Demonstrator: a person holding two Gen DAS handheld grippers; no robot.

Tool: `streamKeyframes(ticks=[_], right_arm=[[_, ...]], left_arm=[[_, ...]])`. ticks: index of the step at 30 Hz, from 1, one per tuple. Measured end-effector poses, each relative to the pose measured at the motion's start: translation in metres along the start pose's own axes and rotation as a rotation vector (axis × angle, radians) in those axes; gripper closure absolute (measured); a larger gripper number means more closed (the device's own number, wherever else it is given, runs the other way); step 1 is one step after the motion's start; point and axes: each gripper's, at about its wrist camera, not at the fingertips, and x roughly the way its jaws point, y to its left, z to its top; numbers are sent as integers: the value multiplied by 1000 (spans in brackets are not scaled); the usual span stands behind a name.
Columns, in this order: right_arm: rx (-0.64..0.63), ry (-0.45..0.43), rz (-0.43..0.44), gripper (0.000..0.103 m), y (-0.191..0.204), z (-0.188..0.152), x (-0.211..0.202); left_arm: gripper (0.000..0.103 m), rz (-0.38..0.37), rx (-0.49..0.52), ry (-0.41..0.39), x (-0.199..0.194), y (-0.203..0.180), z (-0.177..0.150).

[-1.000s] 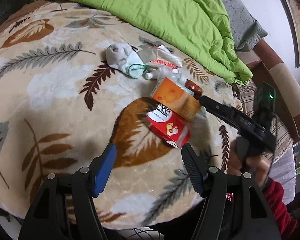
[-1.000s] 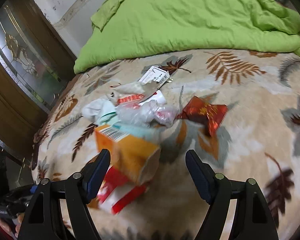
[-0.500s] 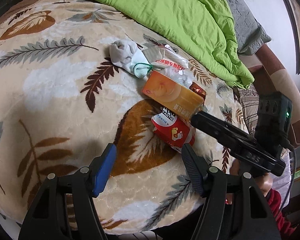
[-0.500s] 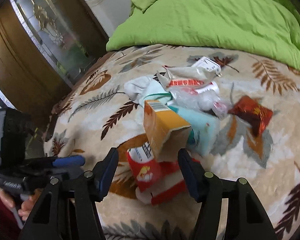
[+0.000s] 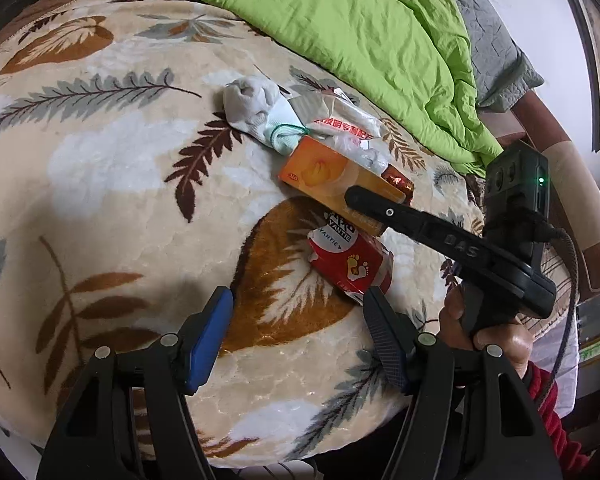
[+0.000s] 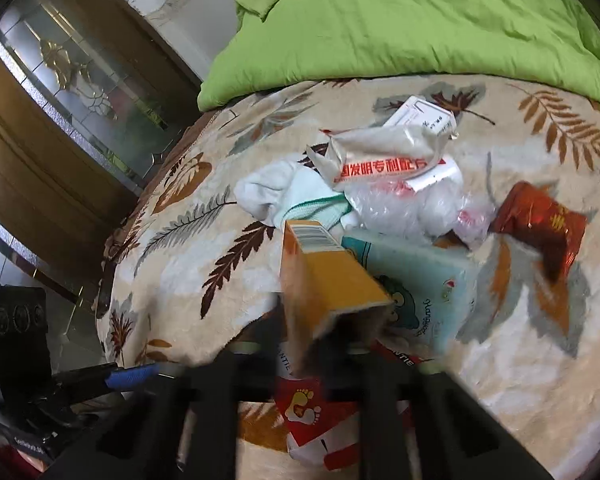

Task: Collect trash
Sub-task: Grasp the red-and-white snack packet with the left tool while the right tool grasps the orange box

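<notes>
Trash pile sits mid-bed [image 5: 100, 184] on the leaf-print blanket, in front of the green quilt [image 5: 340, 20].

- R gripper [image 6: 332, 344]: clamped on near end of orange box [image 6: 324, 276]; box looks tilted up off the pile. Fingertips blurred in R wrist view, but L view shows one finger across the box end.
- L gripper [image 5: 296, 332]: jaws wide, holding nothing, just short of red pouch [image 5: 352, 264].
- Still on bed: red pouch, sock [image 5: 256, 108], white wrapper w/ red print [image 6: 380, 156], clear plastic [image 6: 404, 208], foil wrapper [image 6: 540, 224], pale blue pack [image 6: 420, 280], small white box [image 6: 420, 116].
- No bin or bag in view.

Est. progress: early. First item gripped, none seen deposited; approx. 7 pcs left. Red pouch likely next for L.
</notes>
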Motion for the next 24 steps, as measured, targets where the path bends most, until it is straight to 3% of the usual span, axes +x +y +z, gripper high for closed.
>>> streamKeyframes(ticks=[4,10,14,16,19,24], right_arm=[[18,-97,10,102,2,-5,-24],[30,-255,-8,102,7,-26,-92],[42,-318,-42,102,3,-48,-128],[58,-333,-41,101,-1,-59,-140],[72,-348,-44,101,-6,-73,-152],[89,-375,-63,101,-10,-88,-166]], left_arm=[[37,1,5,6,2,-3,1],[37,-3,30,64,30,-18,12],[37,-29,-27,135,64,-30,18],[36,0,-56,154,80,-36,19],[16,26,-96,114,91,-48,23],[15,90,-69,58,107,-66,29]])
